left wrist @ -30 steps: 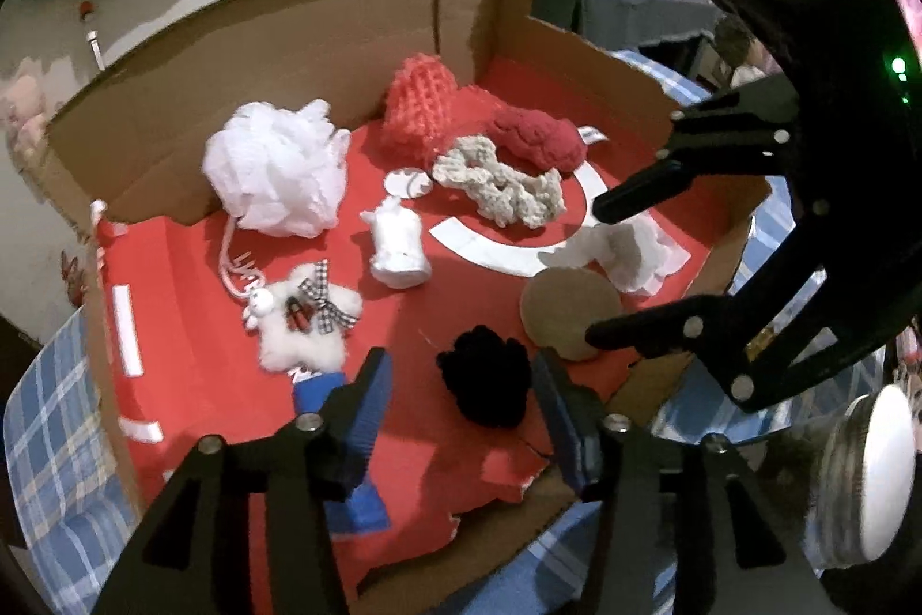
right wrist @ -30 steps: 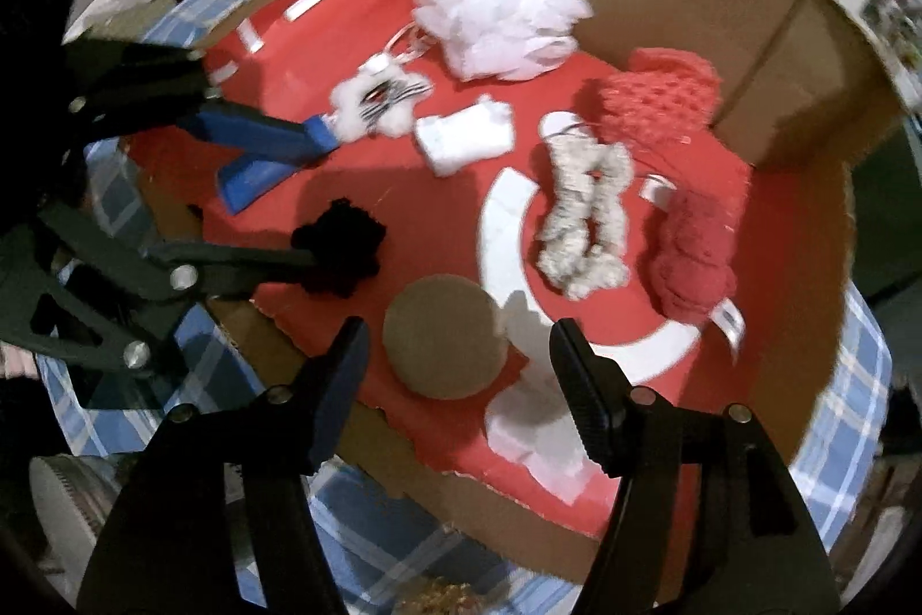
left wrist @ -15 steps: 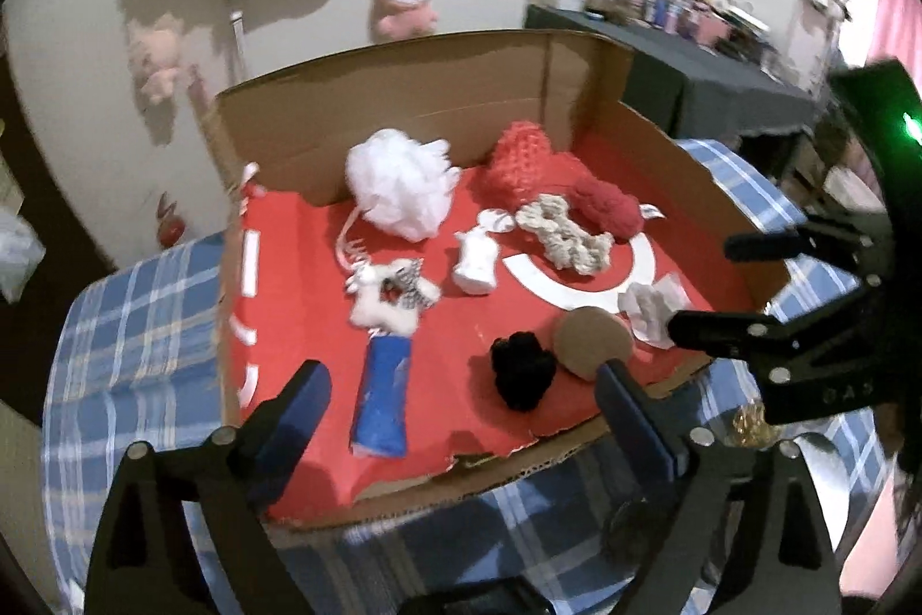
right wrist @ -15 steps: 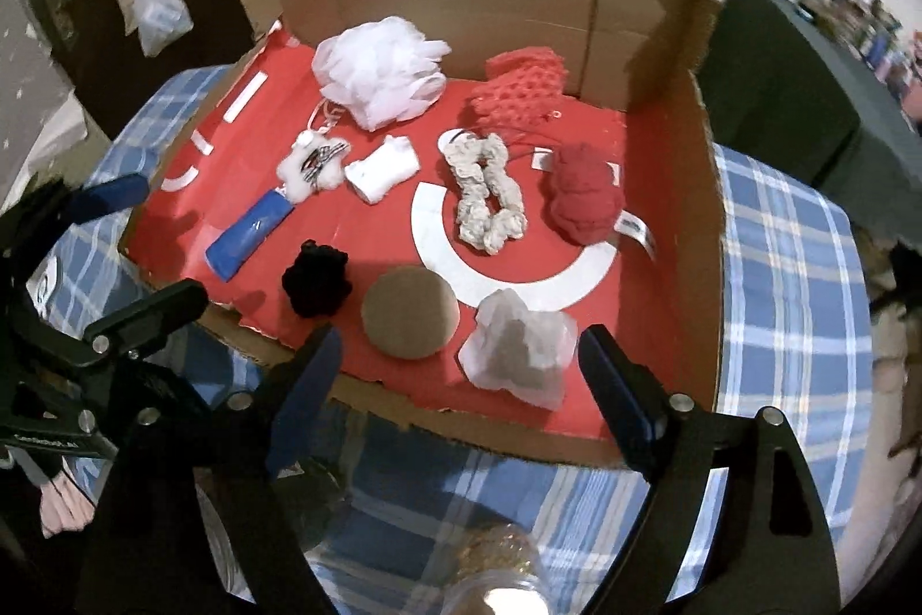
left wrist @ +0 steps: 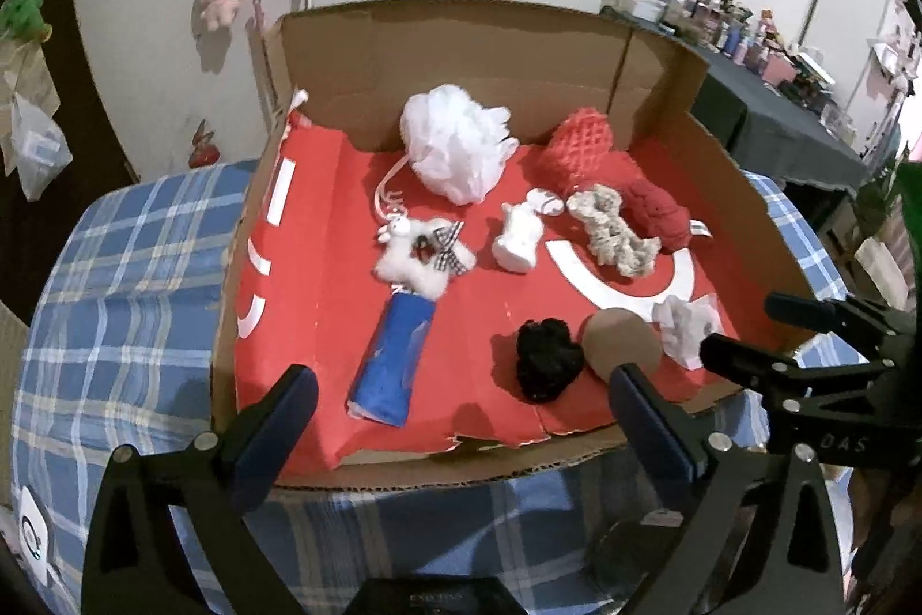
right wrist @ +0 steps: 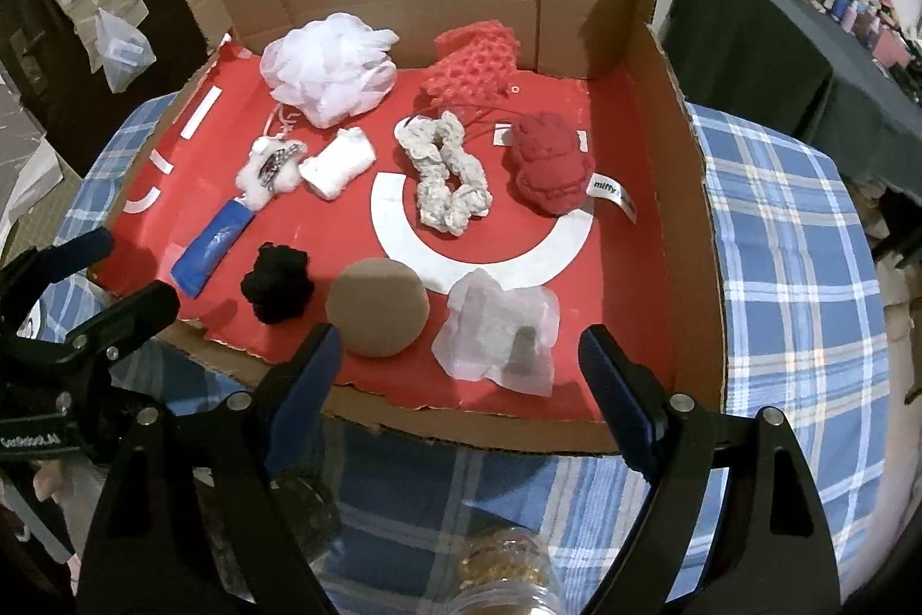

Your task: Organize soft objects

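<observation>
Both claws are held spread apart and empty, short of the box's near edge: left gripper (left wrist: 461, 402), its jaws just opened wider, right gripper (right wrist: 461, 355). Soft objects are laid out inside the open cardboard box (right wrist: 686, 234) on its red liner: white mesh pouf (right wrist: 331, 67), black pom-pom (right wrist: 276, 283), tan round sponge (right wrist: 377, 306), cream scrunchie (right wrist: 444, 177).

You have a corrugated cardboard box (right wrist: 686, 188) with a matt red paper floor. Its white mesh pouf (right wrist: 331, 67) looks airy, the cream scrunchie (right wrist: 444, 177) nubbly, the tan sponge (right wrist: 377, 306) smooth.
</observation>
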`<state>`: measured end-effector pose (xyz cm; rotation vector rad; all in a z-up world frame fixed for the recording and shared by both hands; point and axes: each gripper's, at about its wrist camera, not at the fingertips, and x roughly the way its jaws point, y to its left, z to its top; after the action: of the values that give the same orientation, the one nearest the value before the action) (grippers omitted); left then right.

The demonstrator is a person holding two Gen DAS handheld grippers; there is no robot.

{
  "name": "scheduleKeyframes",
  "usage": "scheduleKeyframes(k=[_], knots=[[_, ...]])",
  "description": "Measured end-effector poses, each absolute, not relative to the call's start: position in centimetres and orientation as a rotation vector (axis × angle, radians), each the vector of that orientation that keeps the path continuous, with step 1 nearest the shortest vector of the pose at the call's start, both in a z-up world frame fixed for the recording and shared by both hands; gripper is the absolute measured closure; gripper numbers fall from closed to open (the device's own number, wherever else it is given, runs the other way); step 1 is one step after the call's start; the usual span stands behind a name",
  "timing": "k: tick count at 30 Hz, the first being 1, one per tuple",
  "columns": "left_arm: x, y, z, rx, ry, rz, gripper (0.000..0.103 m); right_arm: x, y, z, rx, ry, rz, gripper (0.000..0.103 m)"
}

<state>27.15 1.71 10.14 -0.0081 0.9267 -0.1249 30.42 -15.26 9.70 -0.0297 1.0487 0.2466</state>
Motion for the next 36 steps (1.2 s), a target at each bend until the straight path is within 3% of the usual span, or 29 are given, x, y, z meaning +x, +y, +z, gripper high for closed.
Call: scheduleKeyframes(k=[36], knots=[[27.9, 1.8, 7.1, -0.012, 1.024, -0.065, 0.0, 30.3, -15.9, 8.5, -0.027, 1.049, 0.211, 0.019]])
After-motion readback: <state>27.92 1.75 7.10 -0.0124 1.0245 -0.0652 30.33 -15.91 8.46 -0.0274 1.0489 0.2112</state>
